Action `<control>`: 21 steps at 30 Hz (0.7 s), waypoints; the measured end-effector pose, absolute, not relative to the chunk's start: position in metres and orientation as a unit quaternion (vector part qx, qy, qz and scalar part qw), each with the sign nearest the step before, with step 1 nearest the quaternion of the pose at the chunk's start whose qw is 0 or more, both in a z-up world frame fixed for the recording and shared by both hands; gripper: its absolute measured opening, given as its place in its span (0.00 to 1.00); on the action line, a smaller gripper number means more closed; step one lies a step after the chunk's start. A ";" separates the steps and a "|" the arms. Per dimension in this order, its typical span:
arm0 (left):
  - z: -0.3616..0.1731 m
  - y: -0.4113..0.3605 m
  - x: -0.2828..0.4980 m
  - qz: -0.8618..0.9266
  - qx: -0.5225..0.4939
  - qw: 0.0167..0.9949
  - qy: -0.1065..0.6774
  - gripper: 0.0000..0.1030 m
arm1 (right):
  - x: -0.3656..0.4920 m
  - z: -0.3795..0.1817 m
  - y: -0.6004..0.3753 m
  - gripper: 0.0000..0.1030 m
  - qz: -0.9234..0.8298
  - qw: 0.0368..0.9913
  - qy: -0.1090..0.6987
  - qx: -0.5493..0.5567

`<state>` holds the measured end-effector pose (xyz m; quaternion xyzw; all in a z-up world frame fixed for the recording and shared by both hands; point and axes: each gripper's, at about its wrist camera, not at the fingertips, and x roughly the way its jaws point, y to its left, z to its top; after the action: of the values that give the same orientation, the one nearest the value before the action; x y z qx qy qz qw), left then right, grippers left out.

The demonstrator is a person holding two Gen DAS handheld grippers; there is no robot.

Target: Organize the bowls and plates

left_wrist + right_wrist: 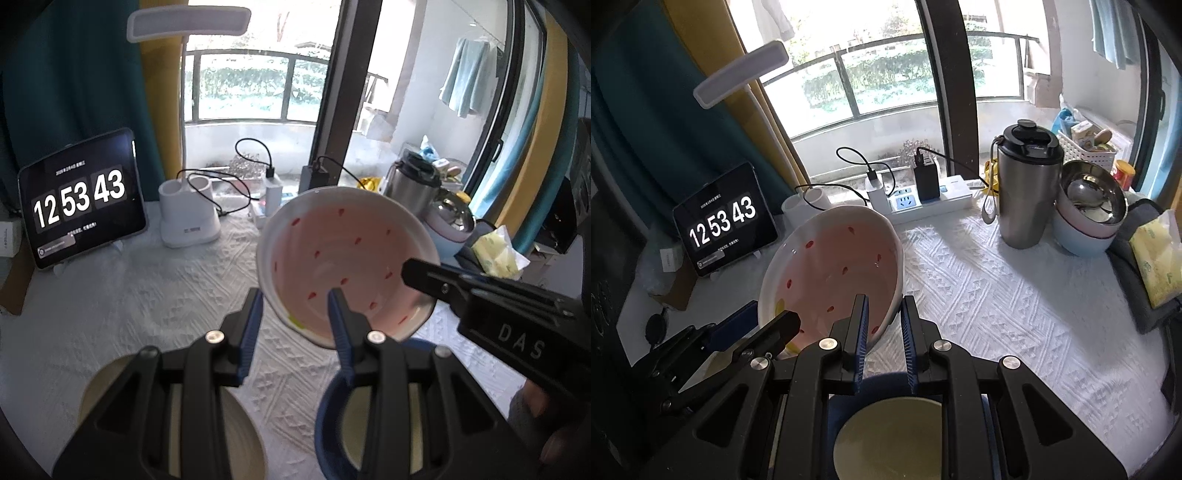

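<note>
Above the white textured cloth of the bench (1015, 314), we see the pink bowl with red flecks (343, 262) held clear of the surface and tilted, its open face turned toward both cameras. It is carried by two grips at once. The left hand-held gripper (295, 295) has its jaws partly closed across the bowl's near-left rim, one blue pad outside the wall and the other inside. The right hand-held gripper (884, 306) is closed more narrowly on the opposite rim, pinching the wall at the bowl's lower right edge as its own camera shows it. So the bowl lies straight ahead of both tools, spanning the gap between them, and neither hand is clearly the nearer.

Directly beneath, a dark blue bowl with a pale inside (886, 435) sits on the bench, partly hidden by the right tool's body; a cream plate (236, 435) lies just to its left. We judge that the move ahead turns on this vertical relation: the pink bowl hangs above and slightly behind the blue one, and would need levelling before it could nest or be set aside.

Farther out stand a steel tumbler (1023, 192), stacked bowls (1089, 214), a power strip (934, 199) and a tablet clock (724, 221).
</note>
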<state>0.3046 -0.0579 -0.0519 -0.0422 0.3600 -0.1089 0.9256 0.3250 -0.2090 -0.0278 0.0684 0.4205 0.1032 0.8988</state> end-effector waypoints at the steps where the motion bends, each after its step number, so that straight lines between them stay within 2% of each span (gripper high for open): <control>1: -0.051 -0.058 0.302 -0.110 -0.042 0.926 0.359 0.36 | 0.322 -0.026 -0.209 0.19 0.103 0.900 0.419 0.068; 21: -0.050 -0.071 0.253 -0.129 -0.037 0.926 0.354 0.36 | 0.267 -0.017 -0.226 0.19 0.095 0.907 0.403 0.079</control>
<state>0.2534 -0.0707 -0.0496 -0.0365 0.3542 -0.1285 0.9256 0.2669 -0.2263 -0.0170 0.0789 0.4032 0.0954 0.9067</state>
